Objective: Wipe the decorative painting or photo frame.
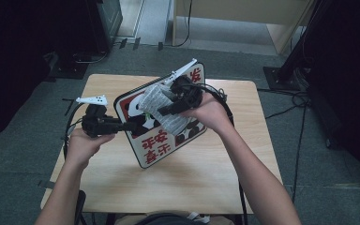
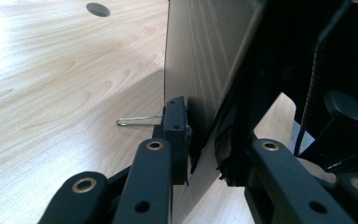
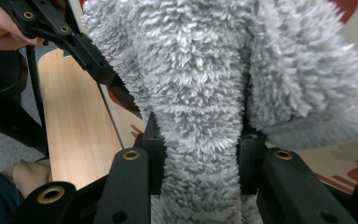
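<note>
Here the sign board (image 1: pixel 161 140) is held tilted above the table (image 1: pixel 206 173), its edge clamped by the left hand-held gripper (image 1: pixel 133 125); the right hand-held gripper (image 1: pixel 161 111), closed on the grey fluffy cloth (image 1: pixel 157 98), should be pressed flat across the board in steady strokes.

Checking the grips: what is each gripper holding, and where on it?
Left gripper clamps the panda sign board by its left edge; right gripper pinches the grey fluffy cloth at a bunched fold.

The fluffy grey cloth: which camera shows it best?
The right gripper view: the fluffy grey cloth looms close, its pile sharp, pinched between the black jaws. The high view shows it small, draped on the panda sign. The left gripper view gives the sign's edge.
</note>
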Available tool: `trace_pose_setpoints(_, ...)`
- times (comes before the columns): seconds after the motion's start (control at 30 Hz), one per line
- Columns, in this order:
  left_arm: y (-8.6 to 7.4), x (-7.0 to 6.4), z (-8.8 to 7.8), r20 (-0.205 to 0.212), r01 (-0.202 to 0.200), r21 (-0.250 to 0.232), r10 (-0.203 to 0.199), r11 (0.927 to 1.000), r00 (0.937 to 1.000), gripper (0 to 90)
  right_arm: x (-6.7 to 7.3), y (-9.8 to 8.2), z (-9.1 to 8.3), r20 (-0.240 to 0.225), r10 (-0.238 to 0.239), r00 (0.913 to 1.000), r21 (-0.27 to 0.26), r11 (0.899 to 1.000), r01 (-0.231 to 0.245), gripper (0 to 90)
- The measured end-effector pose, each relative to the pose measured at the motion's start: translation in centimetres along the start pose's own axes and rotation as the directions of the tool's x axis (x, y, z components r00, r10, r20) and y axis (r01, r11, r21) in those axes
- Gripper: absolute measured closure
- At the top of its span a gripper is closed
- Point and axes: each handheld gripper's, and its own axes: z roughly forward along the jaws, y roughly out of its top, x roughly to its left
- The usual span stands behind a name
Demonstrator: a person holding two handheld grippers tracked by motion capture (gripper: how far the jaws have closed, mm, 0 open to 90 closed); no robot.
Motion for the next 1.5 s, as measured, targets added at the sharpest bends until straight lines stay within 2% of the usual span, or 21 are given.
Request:
trace_pose_setpoints(0.7,0.0,0.0,0.0,-0.001,-0.002,0.000,0.002,1.0000,1.0000,76.7,-0.2,-1.4,1.1,-0.012,0.001,0.9999,0.014,1.000,-0.001,65.5)
trace_pose_setpoints(0.93,0.0,0.0,0.0,-0.001,-0.001,0.000,0.001,1.0000,1.0000,76.7,-0.2,-2.3,1.9,-0.019,0.009,0.9998,0.034,0.999,-0.009,65.4)
trace_pose_setpoints(1.5,0.0,-0.1,0.0,-0.002,-0.002,0.001,0.002,1.0000,1.0000,76.7,-0.2,-4.4,3.5,-0.028,0.009,0.9996,0.046,0.999,-0.008,65.3)
